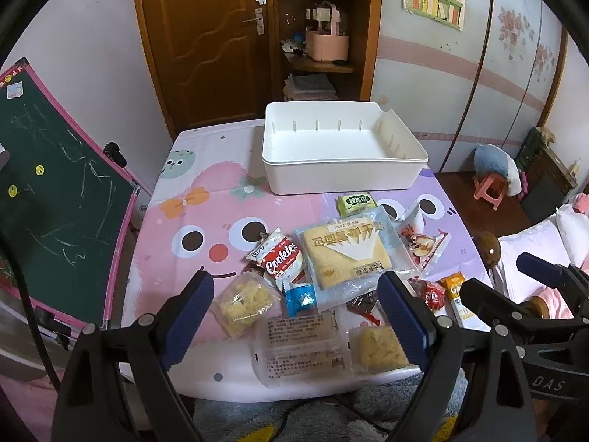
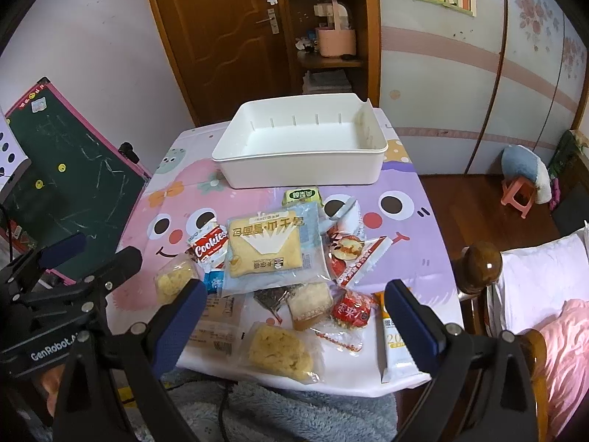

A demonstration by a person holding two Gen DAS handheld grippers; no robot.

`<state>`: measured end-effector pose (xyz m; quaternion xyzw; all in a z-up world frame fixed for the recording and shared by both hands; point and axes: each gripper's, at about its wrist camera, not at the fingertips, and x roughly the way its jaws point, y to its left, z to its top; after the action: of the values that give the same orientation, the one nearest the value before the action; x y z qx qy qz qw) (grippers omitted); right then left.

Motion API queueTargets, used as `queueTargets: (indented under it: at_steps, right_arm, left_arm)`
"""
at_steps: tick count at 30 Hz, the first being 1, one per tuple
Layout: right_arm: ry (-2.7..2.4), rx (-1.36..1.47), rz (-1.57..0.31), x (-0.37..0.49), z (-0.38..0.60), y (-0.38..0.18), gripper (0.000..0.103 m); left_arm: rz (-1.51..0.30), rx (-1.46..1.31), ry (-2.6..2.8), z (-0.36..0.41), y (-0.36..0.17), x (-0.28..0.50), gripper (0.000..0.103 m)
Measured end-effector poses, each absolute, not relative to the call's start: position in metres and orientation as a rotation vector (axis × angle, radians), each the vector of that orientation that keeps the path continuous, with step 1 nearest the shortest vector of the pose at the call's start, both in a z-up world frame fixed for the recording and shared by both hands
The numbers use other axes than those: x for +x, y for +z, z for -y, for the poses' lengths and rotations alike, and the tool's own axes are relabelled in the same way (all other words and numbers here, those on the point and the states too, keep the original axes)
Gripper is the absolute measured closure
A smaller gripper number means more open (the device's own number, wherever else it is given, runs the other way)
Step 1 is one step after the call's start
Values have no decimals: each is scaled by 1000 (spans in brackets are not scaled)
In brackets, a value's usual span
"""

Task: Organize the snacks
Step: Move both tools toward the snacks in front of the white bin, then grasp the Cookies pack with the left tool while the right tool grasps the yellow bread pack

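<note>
My left tongs [image 1: 296, 318]: spread apart, holding nothing, above the near snacks. My right tongs [image 2: 296, 322]: likewise apart, unloaded. Between and ahead of both: Cookies packet [image 1: 281, 259], large bread pack [image 1: 344, 254], yellow crumbly packs. Beyond the pile: white bin [image 1: 342, 178], nothing inside.

A: Box [image 1: 342, 176]? Smooth white plastic, matt.
B: Snack bags [image 1: 346, 254]? Shiny, crinkly plastic.
A: Table cover [image 1: 206, 199] looks smooth. Door [image 1: 206, 37]'s glossy wood. Rug [image 2: 294, 412]'s fluffy.
</note>
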<state>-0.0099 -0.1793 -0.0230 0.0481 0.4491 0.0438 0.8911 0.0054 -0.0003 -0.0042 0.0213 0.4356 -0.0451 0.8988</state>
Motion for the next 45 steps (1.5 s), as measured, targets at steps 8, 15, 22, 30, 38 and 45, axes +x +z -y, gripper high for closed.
queueTargets:
  at_steps: [8, 15, 22, 30, 38, 45]
  right_arm:
    - [110, 107, -928, -9, 178, -22, 6]
    - [117, 123, -934, -6, 180, -23, 7]
    - [93, 114, -904, -3, 185, -17, 7]
    - [146, 58, -905, 33, 189, -7, 7]
    - [277, 86, -1046, 99, 189, -54, 7]
    - [329, 61, -1140, 134, 177, -105, 7]
  left_arm:
    - [-903, 44, -96, 0, -4, 6, 13]
    - [-894, 53, -88, 0, -4, 5, 13]
    - [-834, 39, -71, -20, 7, 14, 13]
    - [-817, 100, -99, -34, 26, 45, 1]
    - [-934, 236, -168, -41, -36, 92, 1]
    - [-1164, 138, -241, -50, -120, 131, 1]
